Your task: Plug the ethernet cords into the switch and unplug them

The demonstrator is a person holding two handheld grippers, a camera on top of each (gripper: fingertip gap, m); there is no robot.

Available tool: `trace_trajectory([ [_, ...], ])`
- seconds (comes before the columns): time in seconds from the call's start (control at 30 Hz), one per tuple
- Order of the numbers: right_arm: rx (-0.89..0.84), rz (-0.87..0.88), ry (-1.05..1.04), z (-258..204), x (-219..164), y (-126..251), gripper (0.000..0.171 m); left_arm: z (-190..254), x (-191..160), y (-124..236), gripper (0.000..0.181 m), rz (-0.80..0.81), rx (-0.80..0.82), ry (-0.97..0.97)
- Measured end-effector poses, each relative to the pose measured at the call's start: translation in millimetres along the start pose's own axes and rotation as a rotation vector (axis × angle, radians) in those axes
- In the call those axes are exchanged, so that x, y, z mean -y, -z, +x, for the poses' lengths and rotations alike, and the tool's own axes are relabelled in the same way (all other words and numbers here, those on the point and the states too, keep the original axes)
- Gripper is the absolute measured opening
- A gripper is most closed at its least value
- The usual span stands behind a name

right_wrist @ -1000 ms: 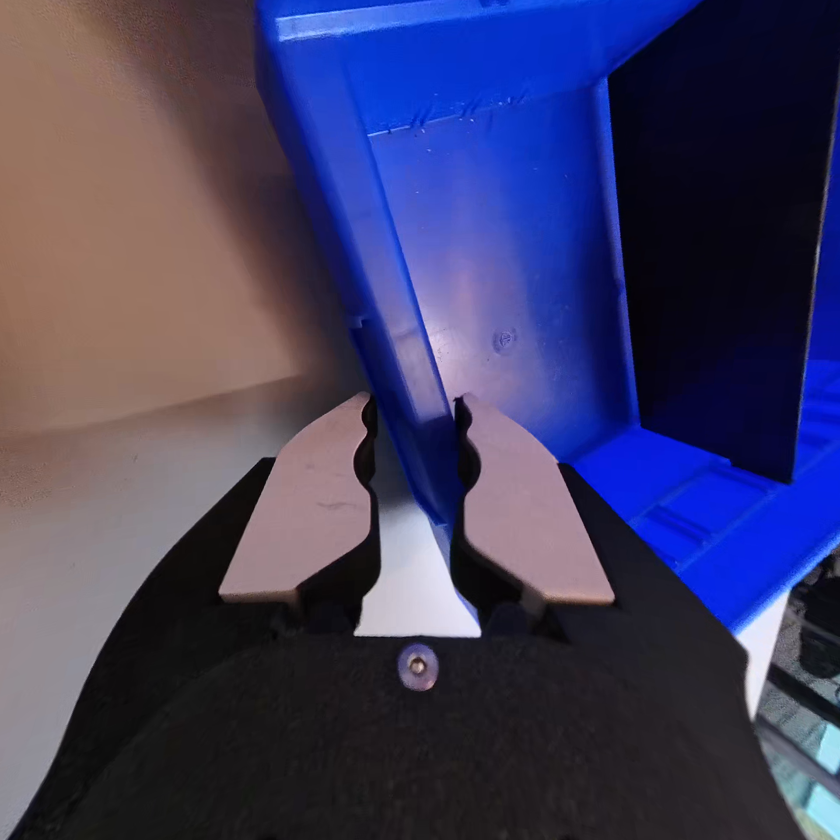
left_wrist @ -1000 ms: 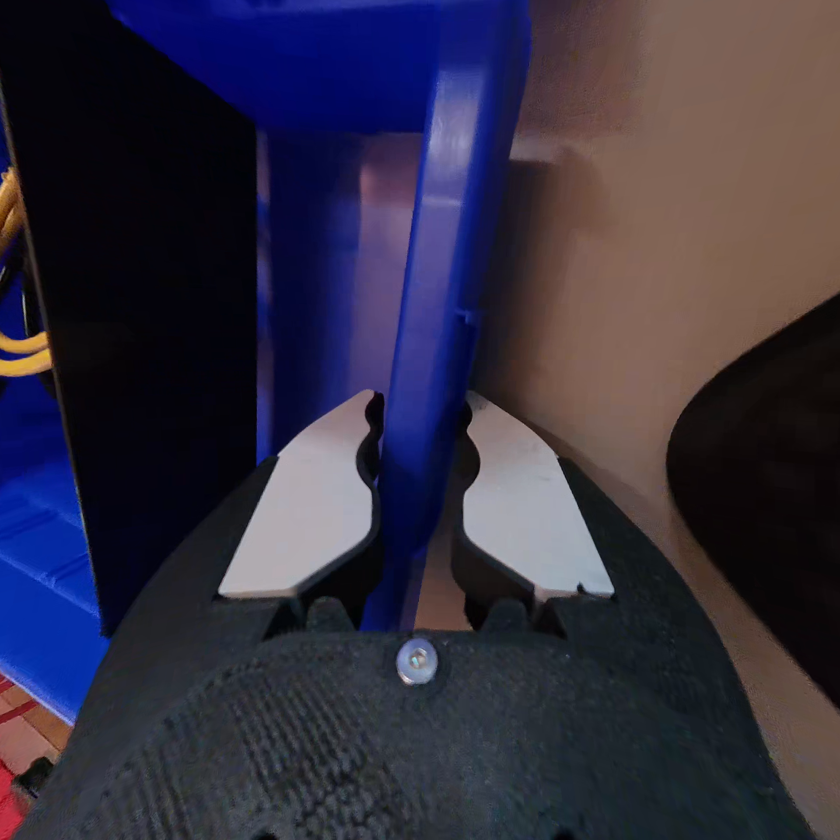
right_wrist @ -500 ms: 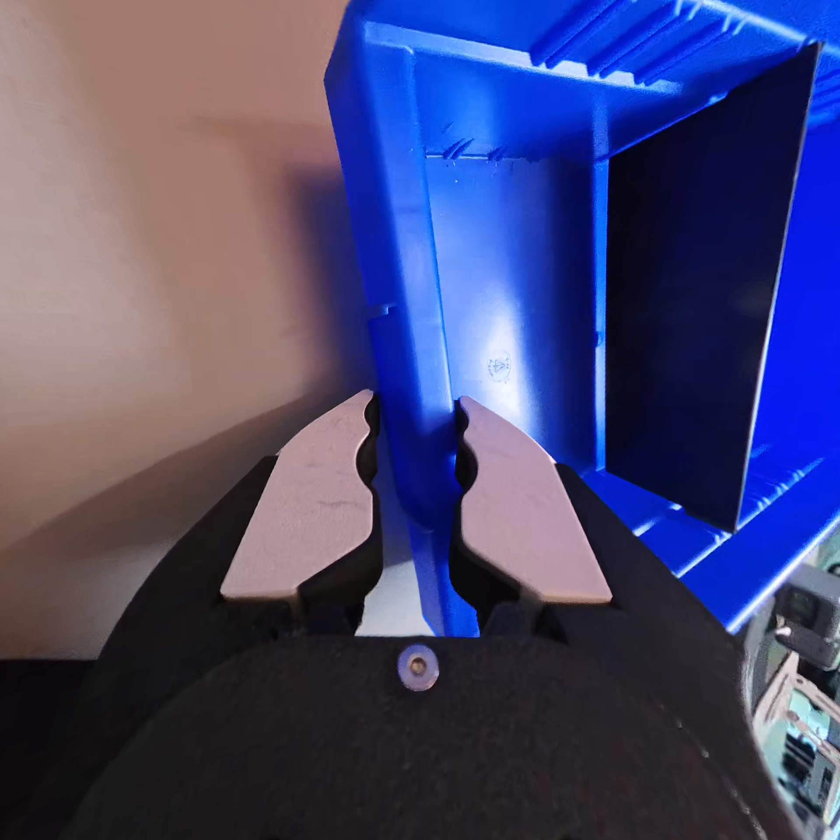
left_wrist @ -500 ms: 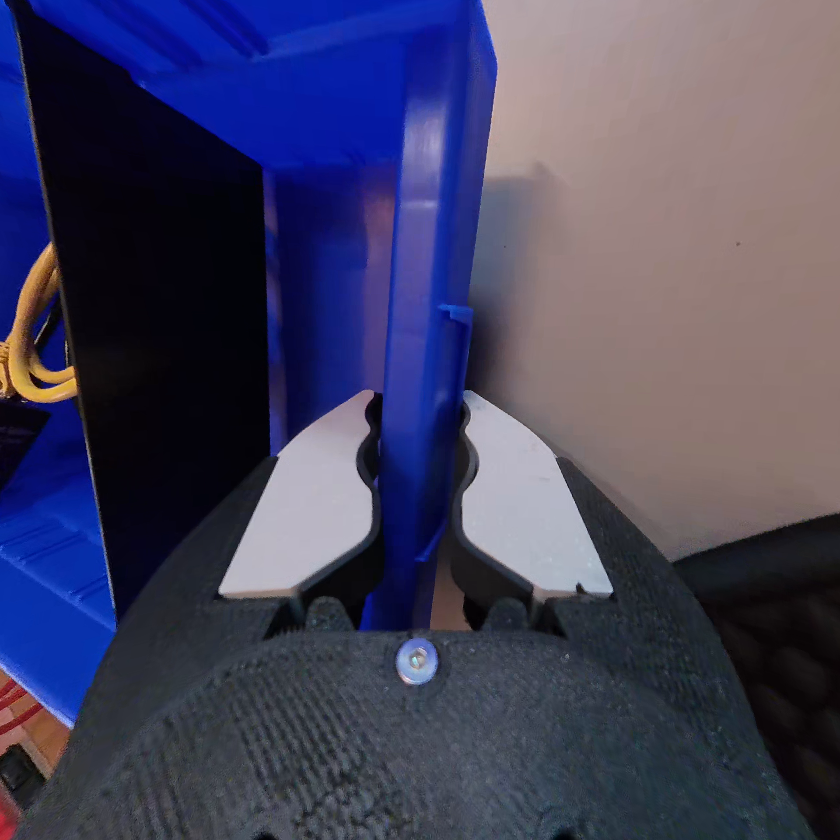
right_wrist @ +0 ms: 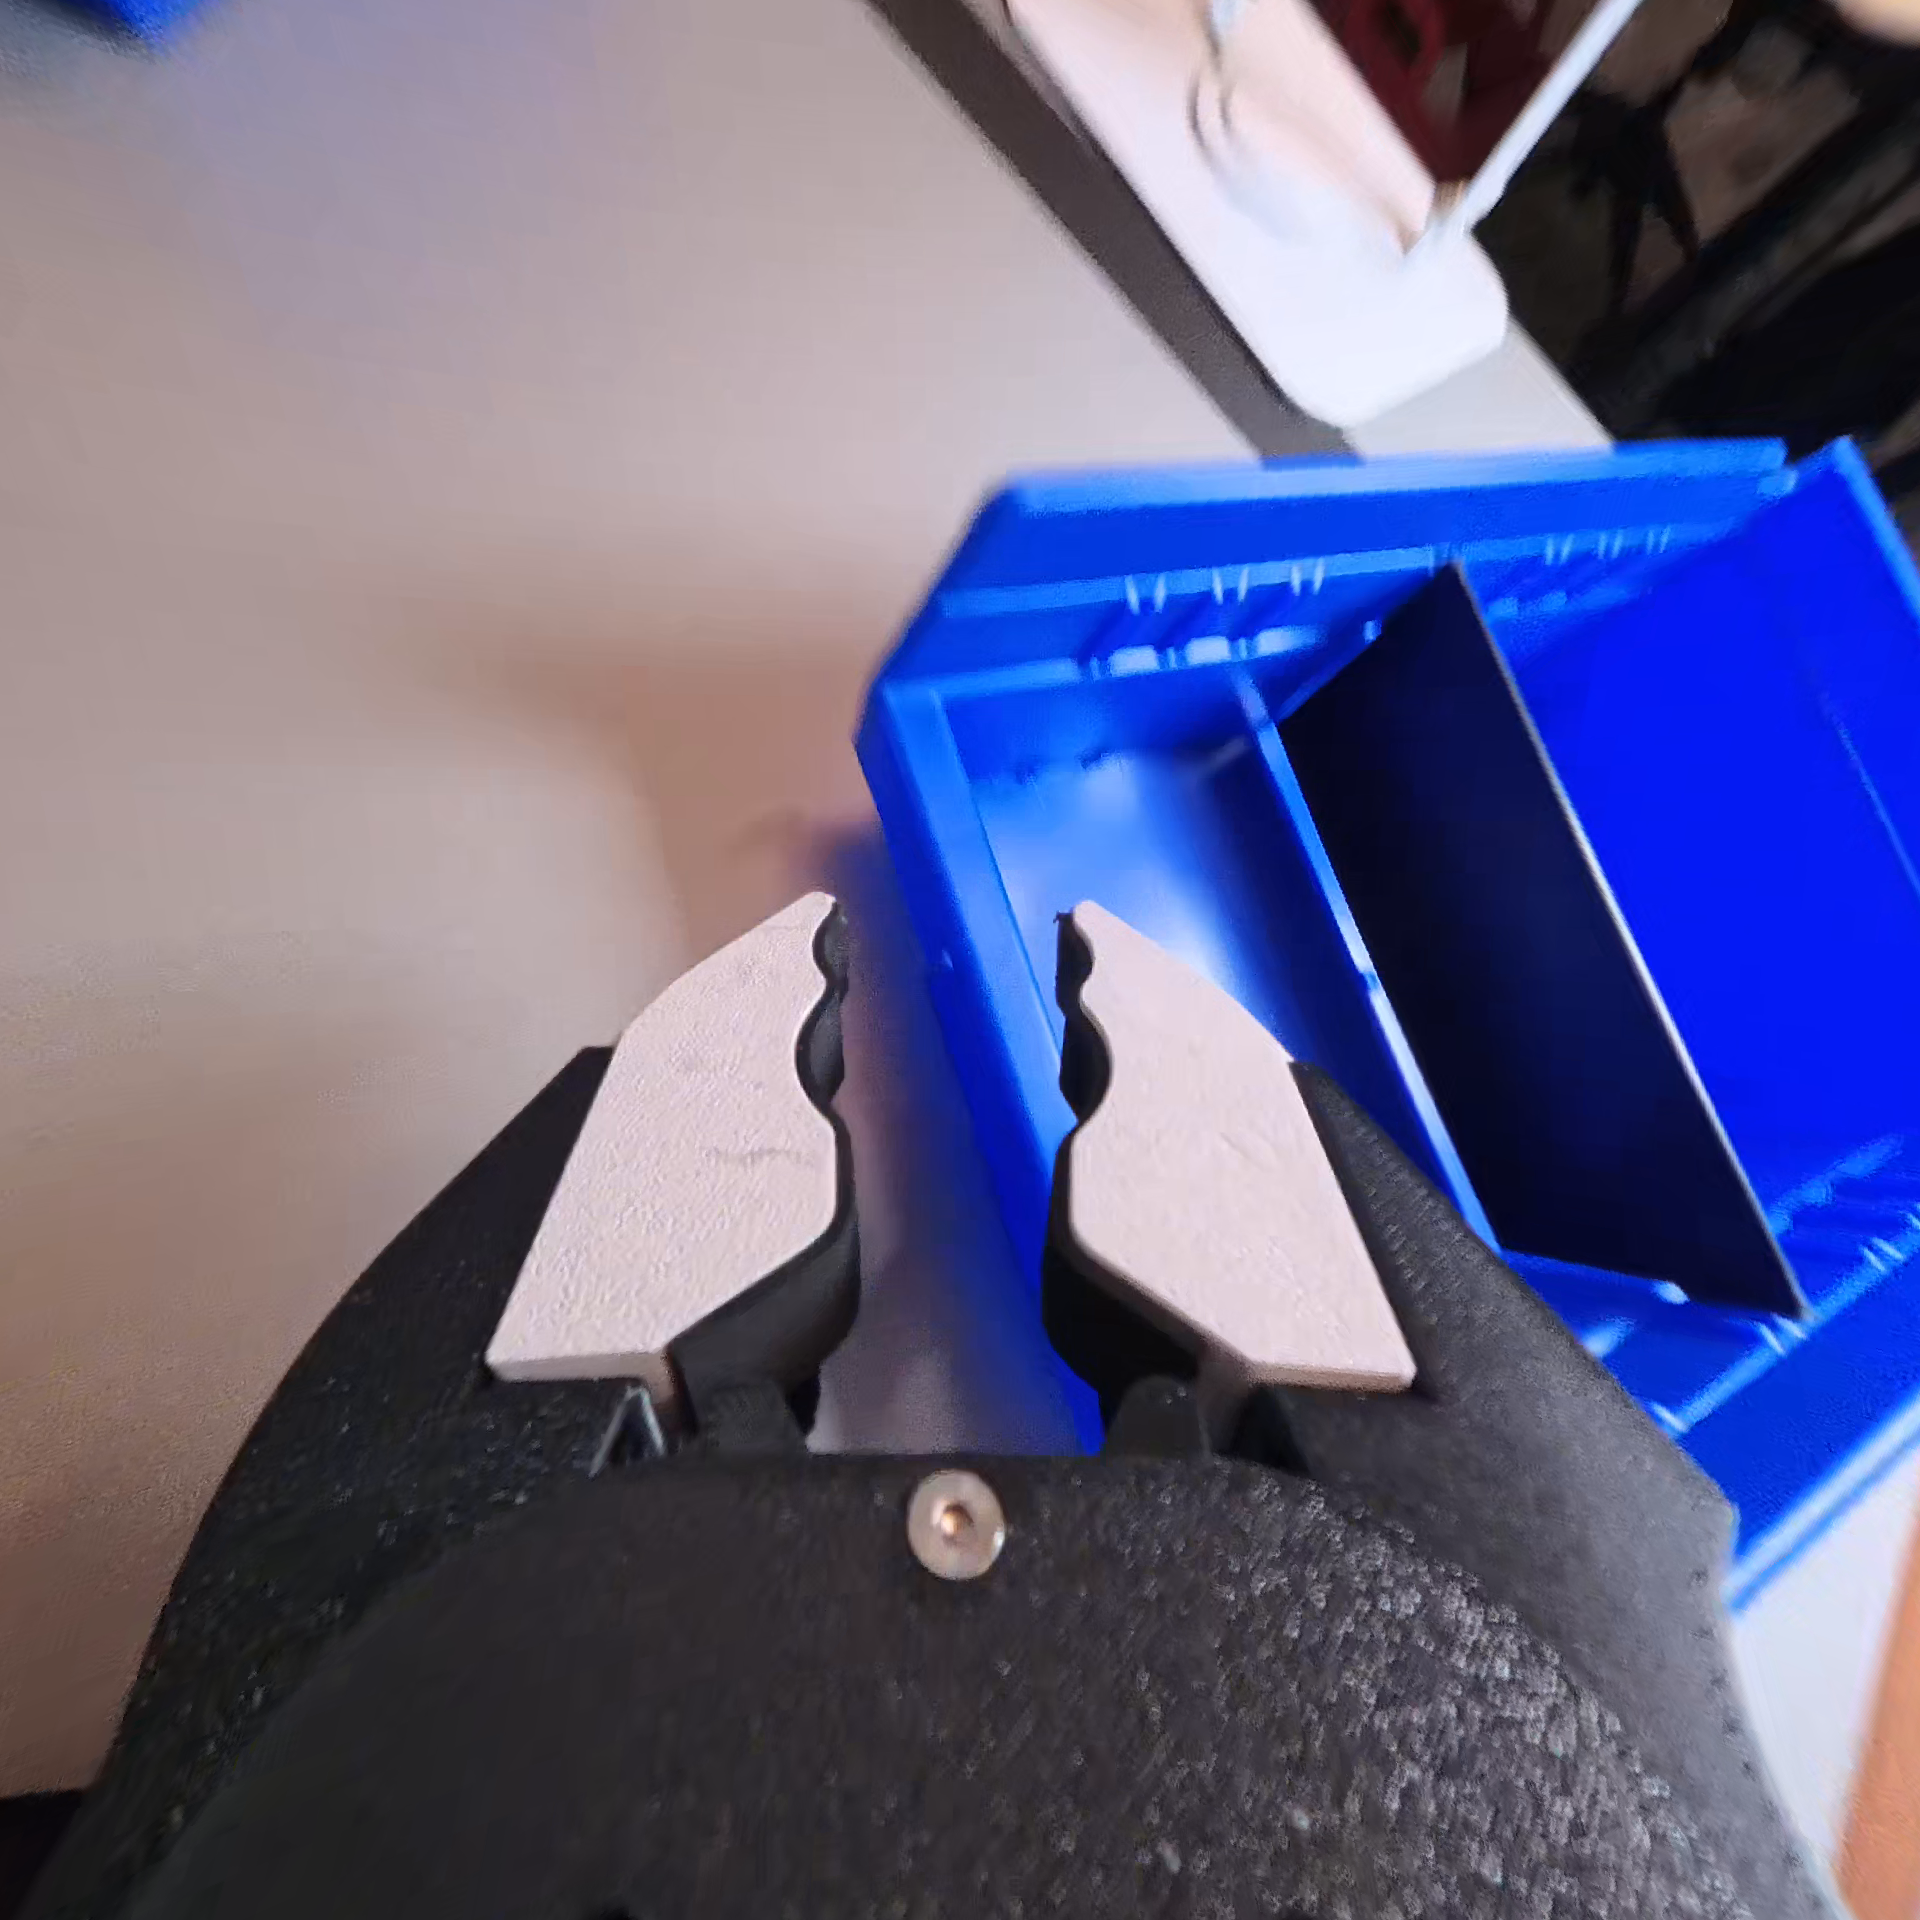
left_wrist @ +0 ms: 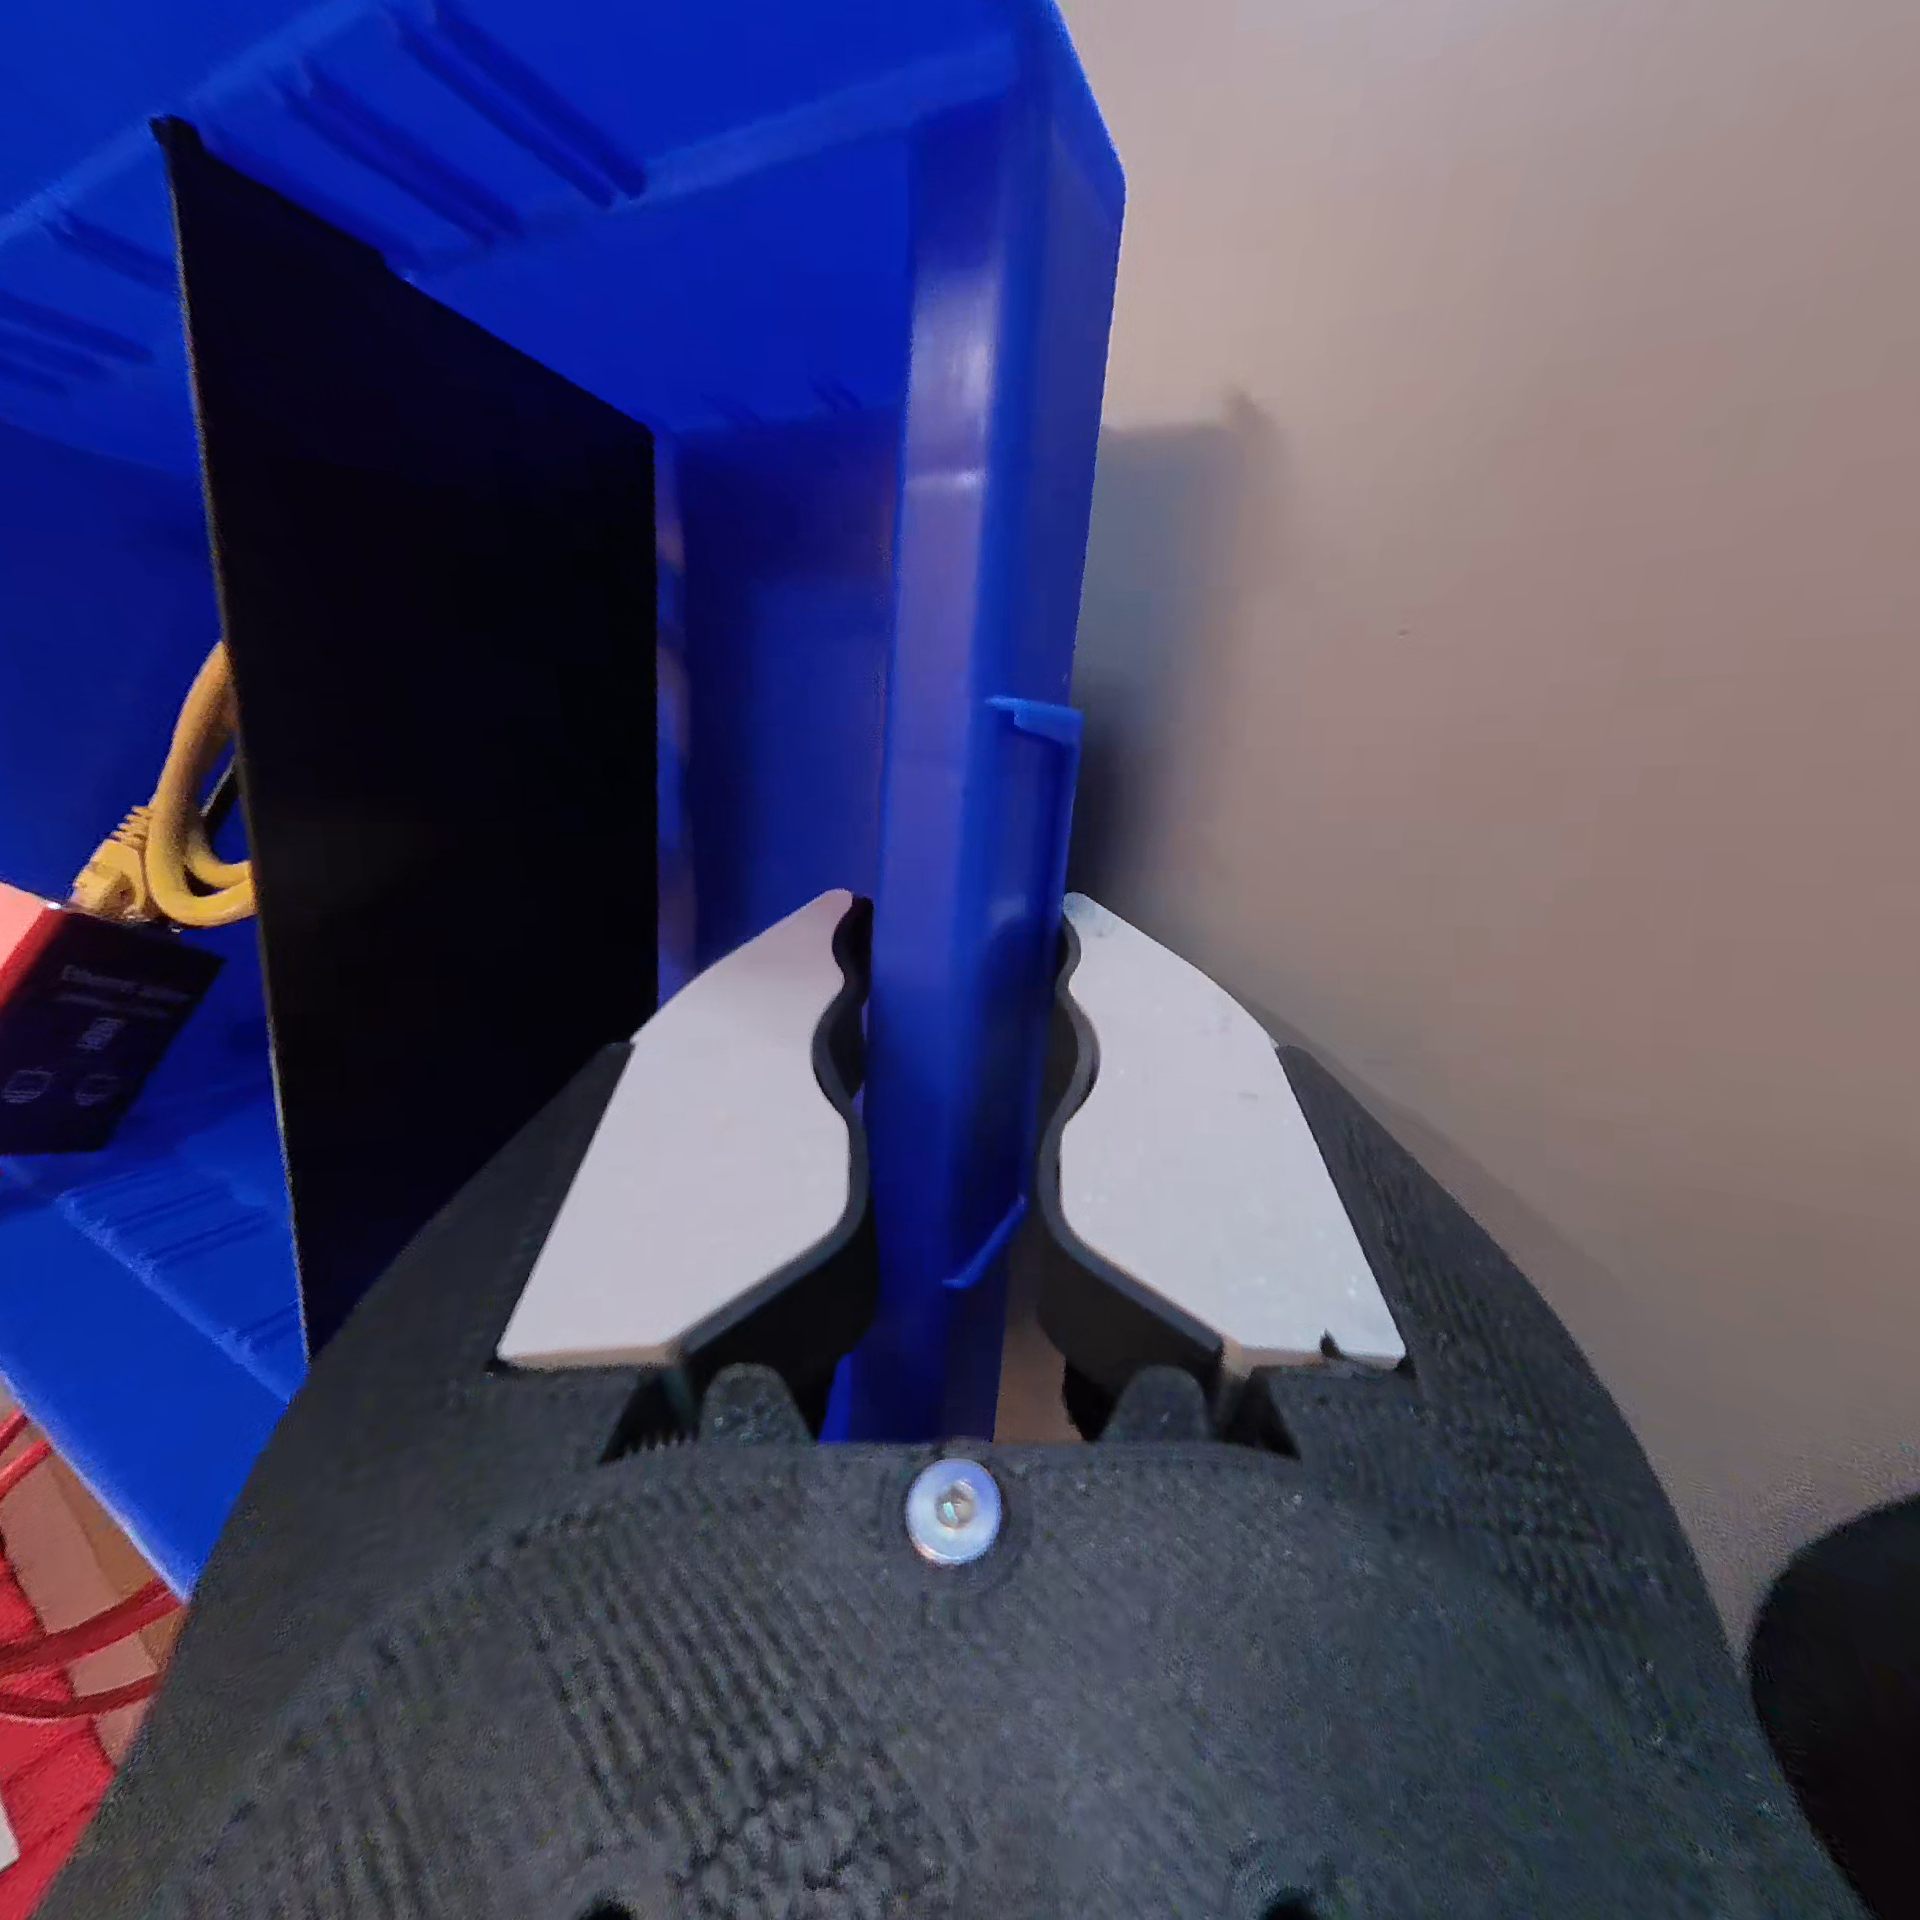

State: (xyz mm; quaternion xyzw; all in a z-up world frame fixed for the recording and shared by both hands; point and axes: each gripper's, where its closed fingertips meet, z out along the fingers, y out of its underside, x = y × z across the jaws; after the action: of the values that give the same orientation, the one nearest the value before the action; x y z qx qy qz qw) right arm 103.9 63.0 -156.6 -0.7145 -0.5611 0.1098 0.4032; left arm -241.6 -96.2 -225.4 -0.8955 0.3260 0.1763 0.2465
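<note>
Between the fingers of the left hand-held gripper stands the end wall of a large blue plastic bin; the fingers are pinched on that wall from both sides, one inside the bin, one outside, near the beige wall. The grip on the rim reads as a carrying or steadying hold, the bin tipped so its floor faces the camera.

Ahead and right of the right hand-held gripper, the same bin's opposite end. Its fingers are spread and straddle the near wall without visibly touching it; view blurred, so contact cannot be ruled out. Judged as a release or a re-grip. The bin looks to sit on the pale surface on this side.

Left of the left gripper, inside the bin, a flat black divider panel stands upright and splits the compartments. Beyond it, farther left, the small black ethernet switch lies in the next compartment with yellow ethernet cords looped at its top edge, one connector seemingly plugged in. Keeping both in the bin explains the two-ended hold. No plugging is under way.
</note>
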Motion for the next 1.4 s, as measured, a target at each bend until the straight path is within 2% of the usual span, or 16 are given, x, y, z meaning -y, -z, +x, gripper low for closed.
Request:
trace_trajectory([
  [0.13,0.061,0.209,-0.099,-12,41,10,0.039,0,10,4,0.037,0.088,-0.078,0.073],
  [0.17,0.069,0.252,-0.124,-13,47,10,0.039,1,16,11,0.042,0.131,-0.115,0.125],
  [0.27,0.07,0.347,-0.194,-12,53,3,0.039,-9,34,41,0.042,0.282,-0.155,0.237],
  [0.37,0.077,0.403,-0.252,-14,52,-5,0.039,-44,37,69,0.043,0.351,-0.074,0.278],
  [0.53,0.179,0.443,-0.245,-37,53,-9,0.039,-126,23,102,0.042,0.343,0.085,0.311],
  [0.63,0.204,0.46,-0.225,-45,52,-10,0.04,-178,8,100,0.04,0.24,0.176,0.273],
  [0.77,0.222,0.463,-0.214,-51,48,-13,0.039,-226,-23,66,0.041,-0.032,0.224,0.124],
  [1.0,0.227,0.461,-0.204,-51,39,-19,0.037,-240,-43,-7,0.046,-0.362,0.197,-0.206],
  [1.2,0.241,0.455,-0.236,-48,33,-20,0.035,-241,-68,-46,0.048,-0.588,0.129,-0.344],
  [1.3,0.246,0.452,-0.236,-48,32,-21,0.034,-250,-69,-51,0.035,-0.619,0.181,-0.427],
  [1.4,0.255,0.452,-0.24,-49,32,-22,0.033,-252,-65,-45,0.029,-0.584,0.175,-0.409],
])
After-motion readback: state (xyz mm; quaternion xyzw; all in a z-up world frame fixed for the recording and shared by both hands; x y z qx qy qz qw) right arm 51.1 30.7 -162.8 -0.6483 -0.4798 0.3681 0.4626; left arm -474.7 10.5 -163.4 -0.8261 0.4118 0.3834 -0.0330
